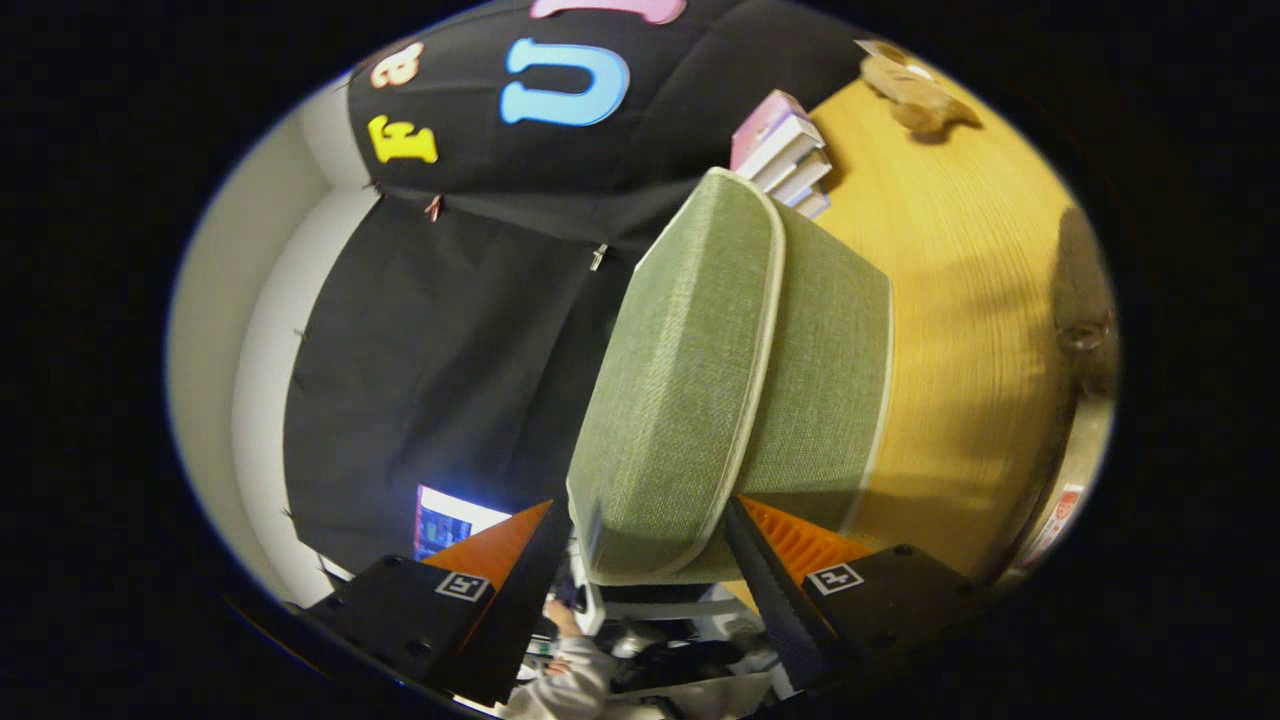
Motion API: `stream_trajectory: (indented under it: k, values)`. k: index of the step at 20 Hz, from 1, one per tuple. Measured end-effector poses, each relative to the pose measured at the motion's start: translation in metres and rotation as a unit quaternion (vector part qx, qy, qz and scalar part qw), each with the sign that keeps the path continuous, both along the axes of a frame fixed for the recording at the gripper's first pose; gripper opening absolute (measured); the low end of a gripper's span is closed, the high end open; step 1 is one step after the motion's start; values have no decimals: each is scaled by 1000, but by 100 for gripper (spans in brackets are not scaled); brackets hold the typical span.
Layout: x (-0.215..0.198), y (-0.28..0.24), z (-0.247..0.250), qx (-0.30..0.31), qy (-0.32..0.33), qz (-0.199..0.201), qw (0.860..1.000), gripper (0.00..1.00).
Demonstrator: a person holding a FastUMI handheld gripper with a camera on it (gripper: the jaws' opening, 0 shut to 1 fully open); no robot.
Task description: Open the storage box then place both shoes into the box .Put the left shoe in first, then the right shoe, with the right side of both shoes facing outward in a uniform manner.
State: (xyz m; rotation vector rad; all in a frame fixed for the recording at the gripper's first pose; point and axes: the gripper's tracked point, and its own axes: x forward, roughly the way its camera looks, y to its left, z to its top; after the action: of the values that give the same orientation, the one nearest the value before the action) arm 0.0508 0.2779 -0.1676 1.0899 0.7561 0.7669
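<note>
Fingers [540, 560] clamp the woven green fabric lid [680, 400], edged with pale piping.

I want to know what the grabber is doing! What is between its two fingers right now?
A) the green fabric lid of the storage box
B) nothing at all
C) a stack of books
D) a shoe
A: the gripper has one finger on each side of the green fabric lid, at its near edge, while the stack of books lies far beyond on the wooden table.
</note>
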Motion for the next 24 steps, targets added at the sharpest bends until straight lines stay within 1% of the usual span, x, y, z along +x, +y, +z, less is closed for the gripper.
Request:
stream_trajectory:
  k: [2, 3, 5, 7, 9, 11, 12, 13, 15, 16, 17, 18, 19, 20, 21, 22, 24]
  values:
    - [16, -7, -7, 14, 13, -31, 999, 98]
    - [15, -6, -4, 29, 23, -33, 999, 98]
    - [19, 4, 0, 53, 36, -31, 997, 98]
    - [19, 12, 1, 78, 56, -20, 995, 98]
    - [18, 15, 2, 91, 71, -11, 993, 95]
    - [19, 12, 4, 94, 74, -12, 993, 95]
    - [20, 11, 2, 94, 79, -12, 992, 85]
    - [16, 12, 6, 106, 89, -5, 990, 75]
    - [15, 9, 7, 115, 113, 0, 987, 75]
    - [19, 5, 1, 101, 123, -13, 987, 63]
    - [20, 2, 5, 107, 128, -19, 986, 51]
    - [18, 5, 13, 121, 130, -12, 984, 40]
    - [11, 5, 22, 136, 136, -3, 981, 40]
    - [11, 4, 27, 143, 139, -3, 980, 40]
    - [16, 7, 25, 135, 145, -9, 980, 29]
    - [17, 9, 28, 137, 143, -5, 980, 18]
    - [15, 13, 33, 130, 145, 2, 981, 18]
